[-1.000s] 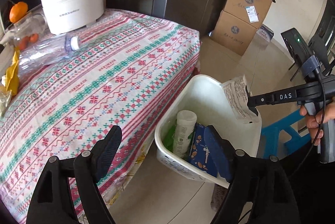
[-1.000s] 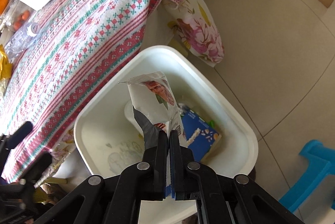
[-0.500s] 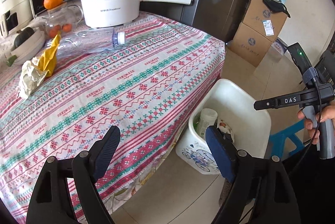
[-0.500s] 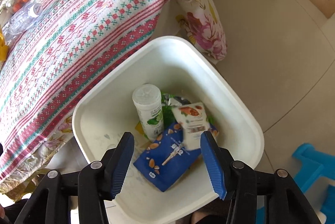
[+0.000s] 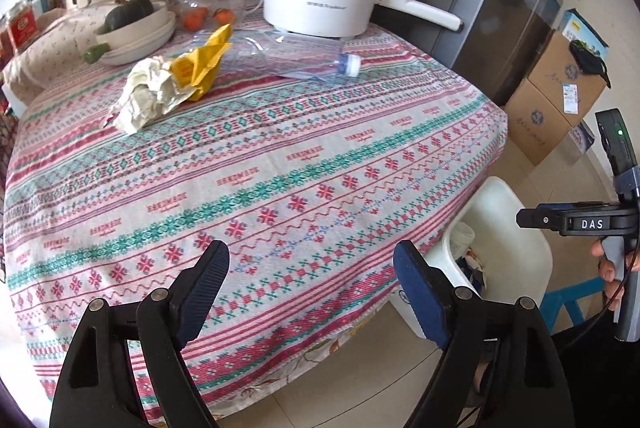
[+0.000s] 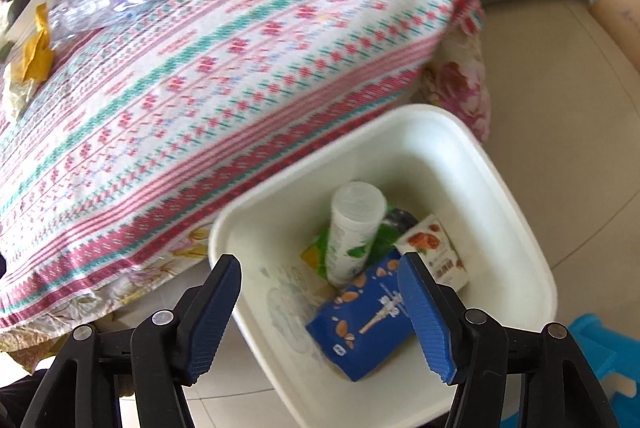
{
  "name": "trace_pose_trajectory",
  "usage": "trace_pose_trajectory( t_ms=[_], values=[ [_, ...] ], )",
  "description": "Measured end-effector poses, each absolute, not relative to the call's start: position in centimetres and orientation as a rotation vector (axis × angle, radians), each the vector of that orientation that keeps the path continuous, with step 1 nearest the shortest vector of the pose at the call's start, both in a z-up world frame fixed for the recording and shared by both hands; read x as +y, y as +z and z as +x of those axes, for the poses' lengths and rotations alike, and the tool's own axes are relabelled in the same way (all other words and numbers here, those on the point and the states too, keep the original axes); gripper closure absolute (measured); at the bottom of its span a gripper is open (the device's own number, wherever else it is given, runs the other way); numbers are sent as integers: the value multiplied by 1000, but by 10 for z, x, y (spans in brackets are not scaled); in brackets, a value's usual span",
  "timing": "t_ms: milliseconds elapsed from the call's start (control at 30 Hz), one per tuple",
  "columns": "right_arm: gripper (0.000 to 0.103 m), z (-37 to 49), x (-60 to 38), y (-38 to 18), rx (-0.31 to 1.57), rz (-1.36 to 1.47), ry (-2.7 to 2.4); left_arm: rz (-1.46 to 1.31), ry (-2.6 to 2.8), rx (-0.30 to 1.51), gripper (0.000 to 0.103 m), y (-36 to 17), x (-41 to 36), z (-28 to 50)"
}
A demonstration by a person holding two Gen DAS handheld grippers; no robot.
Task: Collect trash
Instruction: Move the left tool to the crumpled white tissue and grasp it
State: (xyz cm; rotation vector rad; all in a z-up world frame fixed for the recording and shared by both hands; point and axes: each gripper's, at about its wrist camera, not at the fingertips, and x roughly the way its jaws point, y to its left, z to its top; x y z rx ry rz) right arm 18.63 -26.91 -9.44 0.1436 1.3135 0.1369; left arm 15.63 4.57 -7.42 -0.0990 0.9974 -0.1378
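Observation:
A white bin (image 6: 516, 212) stands on the floor beside the table and holds a white tube (image 6: 352, 224), a blue carton (image 6: 364, 312) and a small white packet (image 6: 434, 248). My right gripper (image 6: 320, 270) hangs over the bin, its jaws opening, nothing between them. My left gripper (image 5: 308, 260) is open and empty above the patterned tablecloth (image 5: 256, 164). Far across the table lie crumpled paper (image 5: 144, 96), a yellow wrapper (image 5: 204, 64) and a clear plastic bottle (image 5: 296, 56). In the left wrist view the right gripper (image 5: 524, 218) shows at the right edge above the bin (image 5: 508, 228).
A white pot (image 5: 324, 0), a glass jar (image 5: 212, 0) with an orange on top, and a bowl (image 5: 136, 32) stand at the table's far side. Cardboard boxes (image 5: 556, 96) sit by the wall. A blue stool (image 6: 600, 344) stands next to the bin.
My right gripper opened and the white packet dropped into the bin. My left gripper swung away from the bin toward the table, bringing the paper, wrapper and bottle into view.

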Motion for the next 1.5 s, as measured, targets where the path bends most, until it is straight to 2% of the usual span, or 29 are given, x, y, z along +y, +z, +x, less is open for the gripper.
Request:
trace_pose_trajectory(
  t_ms=[300,500,900,1100,1233,1300,1333,1367,1400,1500],
  values=[
    [32,209,-211,-73,1278,71,234,-256,24,1042,17,-75,132,193],
    [27,238,-175,-48,1234,56,280,-305,120,1010,17,-65,177,230],
    [26,289,-137,-58,1209,81,316,-361,193,1005,17,-75,202,336],
    [26,305,-150,-69,1239,128,283,-349,230,1070,19,-102,206,350],
    [26,307,-153,-75,1255,112,272,-424,194,1092,43,-117,218,344],
    [26,307,-155,-77,1260,104,272,-445,180,1090,52,-121,221,338],
    [26,307,-155,-78,1262,100,272,-446,173,1079,61,-121,222,335],
    [26,307,-155,-79,1264,97,272,-439,164,1070,77,-119,222,333],
    [26,307,-155,-80,1267,96,273,-425,157,1065,82,-117,221,331],
    [26,307,-155,-84,1282,114,275,-348,153,1062,84,-110,213,323]
  ],
)
